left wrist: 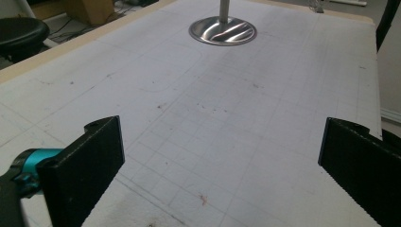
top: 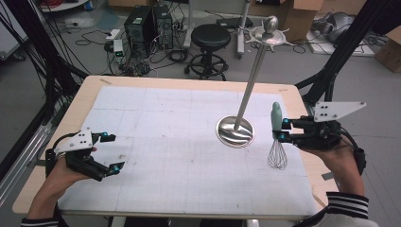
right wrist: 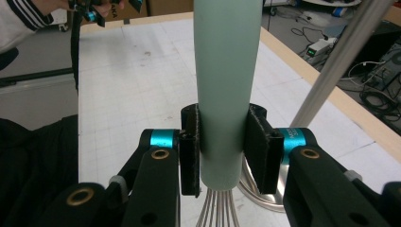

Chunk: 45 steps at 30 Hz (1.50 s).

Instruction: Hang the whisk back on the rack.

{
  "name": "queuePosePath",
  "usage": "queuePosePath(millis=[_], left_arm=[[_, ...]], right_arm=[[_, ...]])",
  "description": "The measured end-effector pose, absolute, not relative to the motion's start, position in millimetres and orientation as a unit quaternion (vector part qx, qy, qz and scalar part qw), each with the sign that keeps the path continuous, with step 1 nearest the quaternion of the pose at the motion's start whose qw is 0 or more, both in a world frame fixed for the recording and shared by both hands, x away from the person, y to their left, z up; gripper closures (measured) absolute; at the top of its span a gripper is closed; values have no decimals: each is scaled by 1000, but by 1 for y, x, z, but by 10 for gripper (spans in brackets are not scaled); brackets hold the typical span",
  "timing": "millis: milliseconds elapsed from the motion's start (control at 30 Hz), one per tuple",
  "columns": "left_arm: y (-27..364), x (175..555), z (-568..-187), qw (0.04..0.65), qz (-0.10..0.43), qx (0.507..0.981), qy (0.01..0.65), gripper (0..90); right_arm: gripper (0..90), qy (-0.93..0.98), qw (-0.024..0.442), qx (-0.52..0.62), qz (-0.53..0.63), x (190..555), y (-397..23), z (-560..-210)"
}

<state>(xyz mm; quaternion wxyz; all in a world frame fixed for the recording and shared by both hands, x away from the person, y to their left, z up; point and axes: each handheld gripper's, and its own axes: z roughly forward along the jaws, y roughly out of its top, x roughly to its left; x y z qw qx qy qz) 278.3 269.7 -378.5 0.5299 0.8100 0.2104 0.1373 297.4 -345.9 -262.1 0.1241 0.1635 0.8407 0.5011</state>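
Note:
A whisk with a pale green handle and a wire head hangs upright above the table's right side, wires down. My right gripper is shut on the handle, its pads pressing both sides. Just left of it stands a metal stand: a round shiny base and a slanted pole topped by hooked arms and a ball. My left gripper rests at the table's left front, jaws wide open with nothing between them; its fingers frame bare mat.
A white gridded mat covers the wooden table. Beyond the far edge stand a black stool, computer cases and cables on the floor. Dark frame struts rise at the right.

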Motion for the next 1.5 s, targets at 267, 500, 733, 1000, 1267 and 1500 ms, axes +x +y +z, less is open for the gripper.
queuePosePath(millis=[267,500,733,1000,1267,1500], left_arm=[[270,278,-378,529,137,810,212,17],[270,278,-379,528,136,811,212,17],[269,279,-379,526,136,812,213,17],[270,278,-379,526,136,812,214,17],[272,277,-381,530,134,808,218,17],[273,278,-382,531,133,807,220,17]], right_arm=[[691,836,130,178,502,307,-363,-249],[691,828,131,193,510,313,-379,-231],[691,831,133,202,501,319,-388,-217],[691,818,140,215,514,331,-401,-206],[691,817,142,217,516,337,-403,-192],[691,815,145,211,520,346,-400,-182]])
